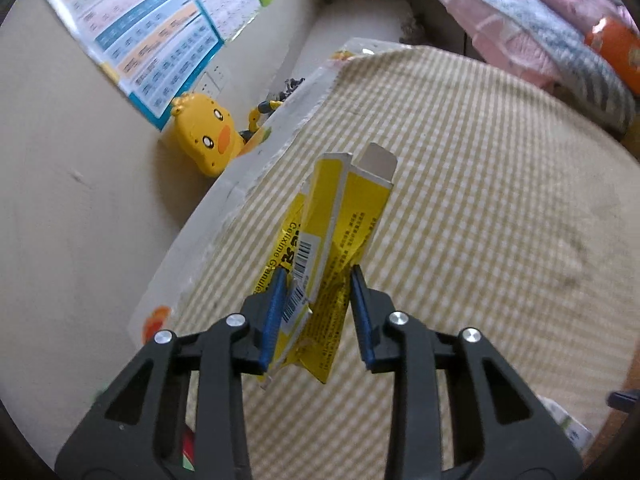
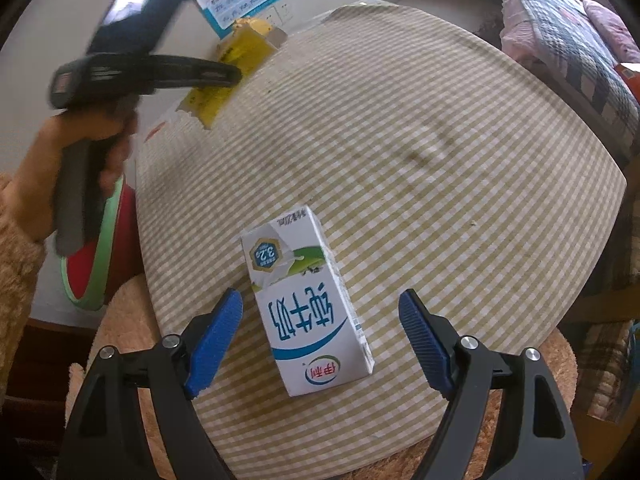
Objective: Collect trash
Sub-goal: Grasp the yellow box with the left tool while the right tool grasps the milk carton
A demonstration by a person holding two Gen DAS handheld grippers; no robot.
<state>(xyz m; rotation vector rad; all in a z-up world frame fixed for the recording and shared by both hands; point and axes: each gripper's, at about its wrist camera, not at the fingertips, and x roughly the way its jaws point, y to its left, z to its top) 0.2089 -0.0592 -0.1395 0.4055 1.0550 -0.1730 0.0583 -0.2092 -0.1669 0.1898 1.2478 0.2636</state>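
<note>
Left wrist view: the left gripper (image 1: 318,276) has its jaws drawn in tight on one flattened yellow box (image 1: 336,236), its blue pads (image 1: 276,316) pressing the crumpled card from both sides. The box sticks up past the fingertips, clear of the checked cloth (image 1: 480,220) on the bench. Beyond the bench edge one yellow duck toy (image 1: 206,136) sits against the wall, under one printed chart (image 1: 140,36).

In the right wrist view the right gripper (image 2: 320,306) has its jaws spread wide, gripping nothing. One white milk carton (image 2: 310,300) lies flat on the cloth between the two blue pads (image 2: 216,344); neither pad visibly touches it. At the upper left the person's left hand (image 2: 60,160), in a fuzzy sleeve (image 2: 18,264), holds the other tool with the yellow box at its tip over the bench's far edge. One red and green bin (image 2: 96,264) shows below that hand, beside the bench.
</note>
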